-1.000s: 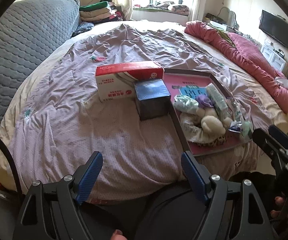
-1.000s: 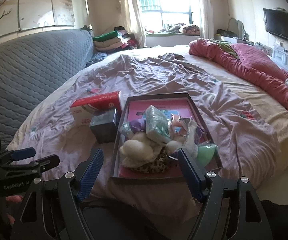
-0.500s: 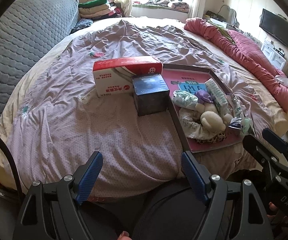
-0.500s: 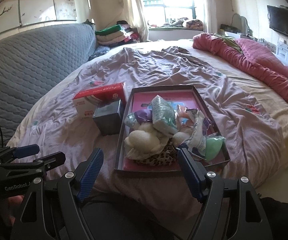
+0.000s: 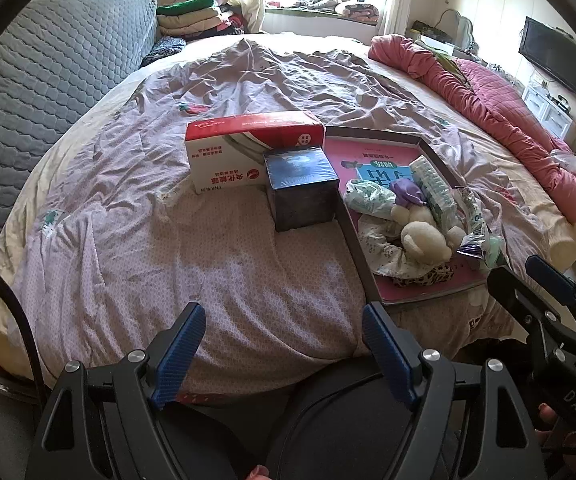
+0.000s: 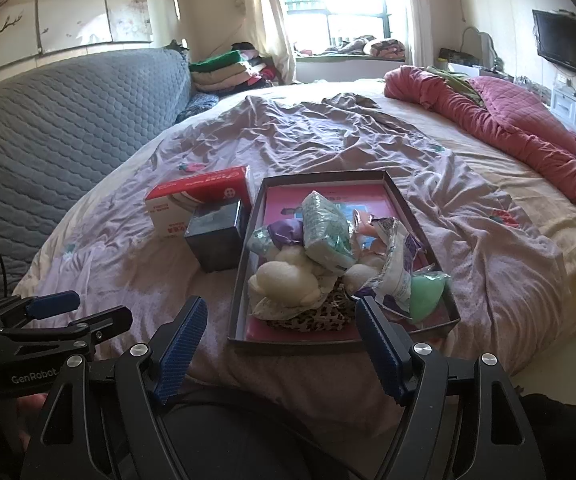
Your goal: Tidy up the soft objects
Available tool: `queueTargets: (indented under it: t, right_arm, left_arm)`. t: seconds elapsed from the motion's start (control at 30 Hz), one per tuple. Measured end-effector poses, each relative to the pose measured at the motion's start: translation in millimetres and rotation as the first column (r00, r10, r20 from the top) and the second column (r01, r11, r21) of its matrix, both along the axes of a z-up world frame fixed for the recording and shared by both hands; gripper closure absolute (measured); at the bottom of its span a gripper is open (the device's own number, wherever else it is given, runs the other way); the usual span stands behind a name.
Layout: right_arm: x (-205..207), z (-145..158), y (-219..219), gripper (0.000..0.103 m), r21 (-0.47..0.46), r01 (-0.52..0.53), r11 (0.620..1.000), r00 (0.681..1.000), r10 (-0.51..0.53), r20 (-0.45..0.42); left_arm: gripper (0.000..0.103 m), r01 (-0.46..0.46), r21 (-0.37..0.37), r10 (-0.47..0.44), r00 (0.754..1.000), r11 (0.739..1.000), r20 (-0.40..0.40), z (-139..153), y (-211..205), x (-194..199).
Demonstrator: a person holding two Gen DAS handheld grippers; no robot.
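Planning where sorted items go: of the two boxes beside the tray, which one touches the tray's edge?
The dark blue cube box; it sits against the tray wall. The red-and-white carton lies behind it, farther away.

A grey quilted headboard (image 6: pixel 72 120) fills the left of the frame; folded clothes (image 6: pixel 228 70) sit stacked at upper centre, beside the bright window (image 6: pixel 340 0); a crumpled pink quilt (image 6: pixel 500 120) runs down the right; a television (image 6: pixel 568 46) hangs upper right.
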State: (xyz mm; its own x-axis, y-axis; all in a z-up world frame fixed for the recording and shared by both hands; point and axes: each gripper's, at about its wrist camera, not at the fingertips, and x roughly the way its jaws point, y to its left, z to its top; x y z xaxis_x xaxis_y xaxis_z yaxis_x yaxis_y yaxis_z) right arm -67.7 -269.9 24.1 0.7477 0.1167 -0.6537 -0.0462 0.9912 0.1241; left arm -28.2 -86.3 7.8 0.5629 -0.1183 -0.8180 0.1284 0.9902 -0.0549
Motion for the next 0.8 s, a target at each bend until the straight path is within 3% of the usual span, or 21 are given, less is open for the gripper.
queueTargets:
  t: [0.8]
  right_arm:
    - [0.6, -1.2, 0.7, 0.025, 0.0, -0.002, 1.0, 1.0, 0.002, -0.004]
  left_arm:
    - [0.023, -0.002, 0.013, 0.002, 1.0, 1.0, -0.003, -0.2, -0.5, 0.0]
